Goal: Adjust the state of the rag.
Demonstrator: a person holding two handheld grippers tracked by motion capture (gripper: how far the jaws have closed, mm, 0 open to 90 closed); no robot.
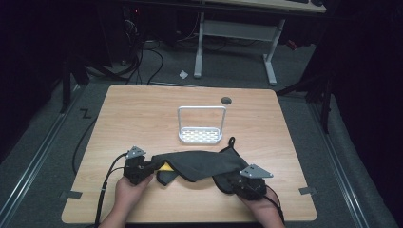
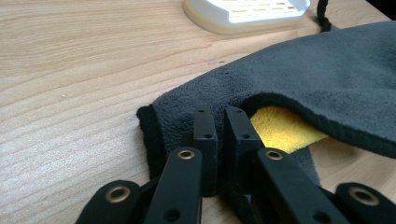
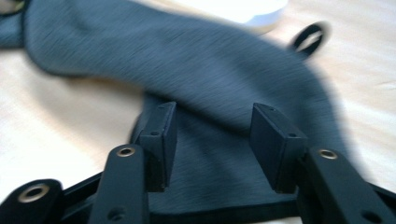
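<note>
Left gripper view: left gripper (image 2: 219, 126) pinching near-left corner of dark cloth (image 2: 327, 74), jaws pressed together on its edge, yellow lining (image 2: 285, 128) peeking just beside. Right gripper (image 3: 215, 140) spread wide, jaws either side of cloth's near-right edge, pads not pressing. High view: cloth lies crosswise on table (image 1: 142, 109), long axis running between both grippers; white rack (image 1: 200, 135) stands apart, farther from person. Right hand (image 1: 261, 209) nearest loose end; likely regrip there.
</note>
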